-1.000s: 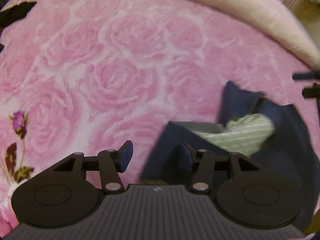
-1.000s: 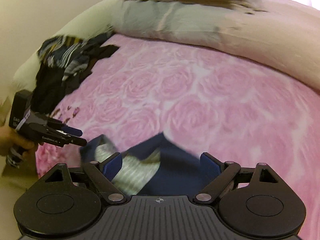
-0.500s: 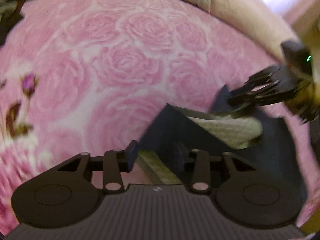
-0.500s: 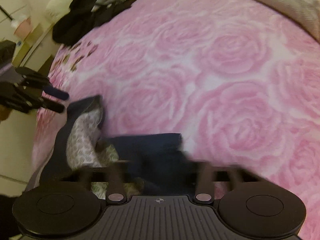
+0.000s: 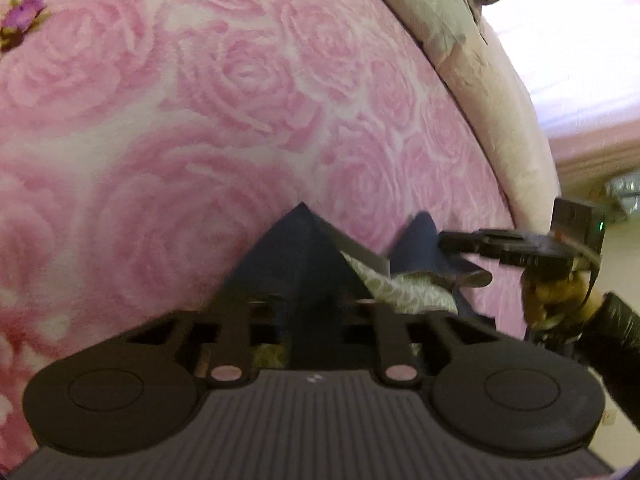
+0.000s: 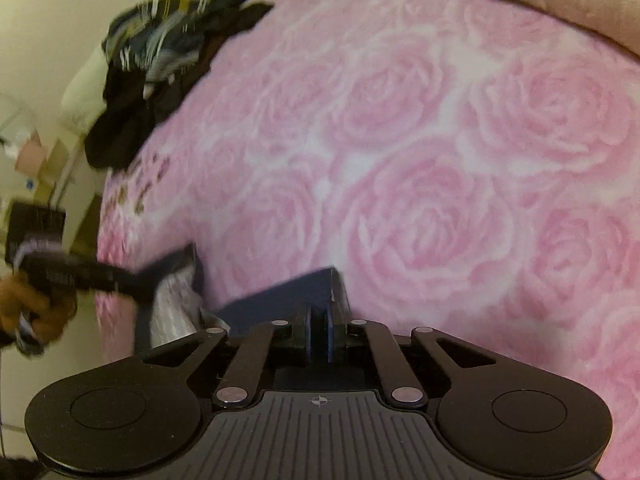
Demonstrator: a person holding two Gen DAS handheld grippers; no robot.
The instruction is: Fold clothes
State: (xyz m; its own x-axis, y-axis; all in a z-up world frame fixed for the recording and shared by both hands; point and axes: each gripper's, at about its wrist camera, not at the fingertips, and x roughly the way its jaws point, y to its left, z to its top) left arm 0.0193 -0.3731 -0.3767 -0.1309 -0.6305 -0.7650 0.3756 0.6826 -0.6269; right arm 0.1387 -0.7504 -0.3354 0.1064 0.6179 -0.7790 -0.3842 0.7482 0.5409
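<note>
- The navy garment (image 5: 296, 256) with a pale patterned lining (image 5: 400, 288) lies on the bed's pink rose blanket (image 5: 200, 120), near the blanket's near edge, directly under both tools.
- The right gripper (image 6: 319, 336) has its blue fingers (image 6: 309, 332) pressed almost together, and a navy corner of the garment rises just in front of them; I judge they pinch the cloth, although the exact contact is covered by the fingers.
- The left gripper (image 5: 308, 312) is blurred in its own view. Dark cloth fills the space between its fingers, so I cannot tell how far it is open or whether it grips.
- In the right wrist view the left gripper reaches to the other end of the garment, at the left, and seems to touch the raised cloth there.
- The garment's long axis runs from one gripper to the other, so each tool has one end; the fold probably depends on bringing these ends together.
- The near part of the garment is cut off by both tool bodies, so its full shape is unclear.
- A dark pile of clothes (image 6: 160, 64) lies at the bed's far left corner, well apart.
</note>
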